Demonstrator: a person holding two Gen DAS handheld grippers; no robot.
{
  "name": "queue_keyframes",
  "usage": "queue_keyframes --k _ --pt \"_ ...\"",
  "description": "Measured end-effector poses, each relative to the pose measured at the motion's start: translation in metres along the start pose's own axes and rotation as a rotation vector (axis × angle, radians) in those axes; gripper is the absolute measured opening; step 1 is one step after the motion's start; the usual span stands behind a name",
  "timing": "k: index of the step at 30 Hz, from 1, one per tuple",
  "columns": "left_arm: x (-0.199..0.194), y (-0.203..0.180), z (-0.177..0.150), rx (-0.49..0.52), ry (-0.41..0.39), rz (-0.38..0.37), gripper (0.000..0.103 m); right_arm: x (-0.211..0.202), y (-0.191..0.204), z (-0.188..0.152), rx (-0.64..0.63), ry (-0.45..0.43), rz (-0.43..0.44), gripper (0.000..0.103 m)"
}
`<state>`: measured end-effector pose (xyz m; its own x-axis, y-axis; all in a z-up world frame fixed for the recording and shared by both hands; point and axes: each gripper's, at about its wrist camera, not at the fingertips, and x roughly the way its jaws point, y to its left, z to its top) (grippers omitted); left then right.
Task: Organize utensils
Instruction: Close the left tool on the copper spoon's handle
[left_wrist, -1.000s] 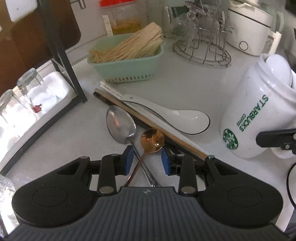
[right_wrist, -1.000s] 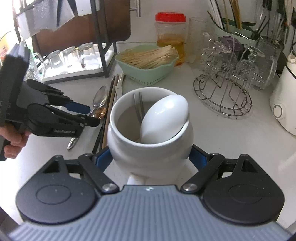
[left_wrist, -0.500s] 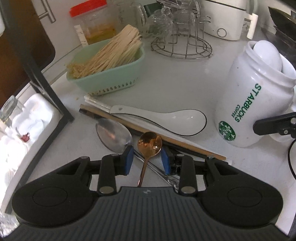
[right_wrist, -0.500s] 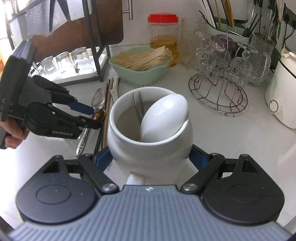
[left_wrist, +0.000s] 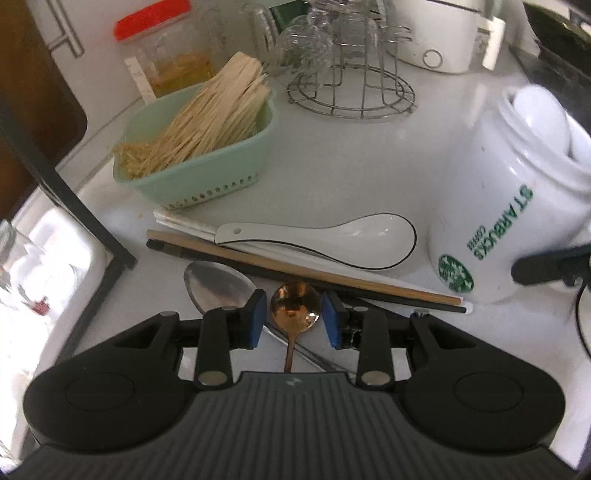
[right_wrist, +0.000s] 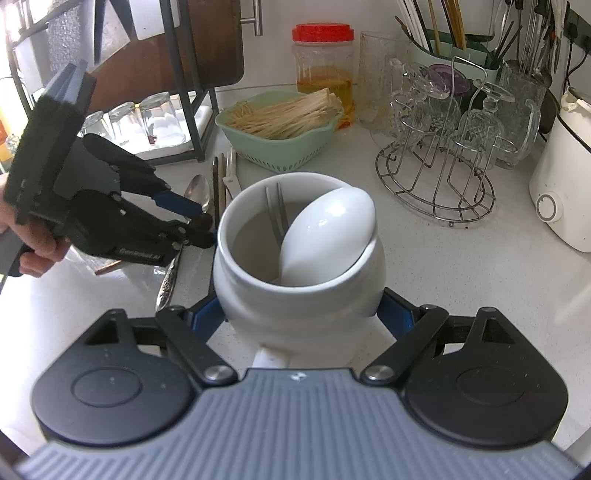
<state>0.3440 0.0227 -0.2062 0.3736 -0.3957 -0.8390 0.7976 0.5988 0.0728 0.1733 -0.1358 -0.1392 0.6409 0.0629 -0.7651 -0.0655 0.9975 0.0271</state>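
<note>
Left wrist view: steel spoon (left_wrist: 218, 286) lies far left on the white counter (left_wrist: 332, 166), and the left gripper (left_wrist: 294, 319) hangs over the copper spoon (left_wrist: 295, 304), blue pads (left_wrist: 257, 319) apart either side of its bowl, not touching. Chopsticks (left_wrist: 295, 267) and a white ceramic spoon (left_wrist: 332, 242) lie behind. On the right, the Starbucks mug (left_wrist: 498, 221): the right gripper (right_wrist: 299, 317) is clamped on it, fork (right_wrist: 277, 214) and white spoon (right_wrist: 328, 236) inside.
</note>
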Motion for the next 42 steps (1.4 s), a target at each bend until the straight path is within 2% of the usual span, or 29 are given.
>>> queue_keyframes --k 5,17,29,32,42 --pt "0.004 0.009 0.003 -0.076 0.019 -0.028 0.037 0.001 -0.001 0.000 0.000 0.005 0.003 0.090" --pt "0.008 0.018 0.013 -0.228 0.052 0.019 0.033 0.002 0.000 0.002 0.000 0.013 -0.001 0.090" --pt "-0.030 0.012 0.030 -0.370 -0.008 0.079 0.033 0.006 -0.003 0.010 -0.050 0.047 0.032 0.090" --pt "-0.039 0.011 0.031 -0.434 -0.019 0.075 0.033 0.007 -0.003 0.011 -0.064 0.050 0.040 0.090" --pt "-0.077 -0.001 0.028 -0.603 -0.066 0.158 0.033 0.008 -0.007 0.011 -0.129 0.044 0.094 0.090"
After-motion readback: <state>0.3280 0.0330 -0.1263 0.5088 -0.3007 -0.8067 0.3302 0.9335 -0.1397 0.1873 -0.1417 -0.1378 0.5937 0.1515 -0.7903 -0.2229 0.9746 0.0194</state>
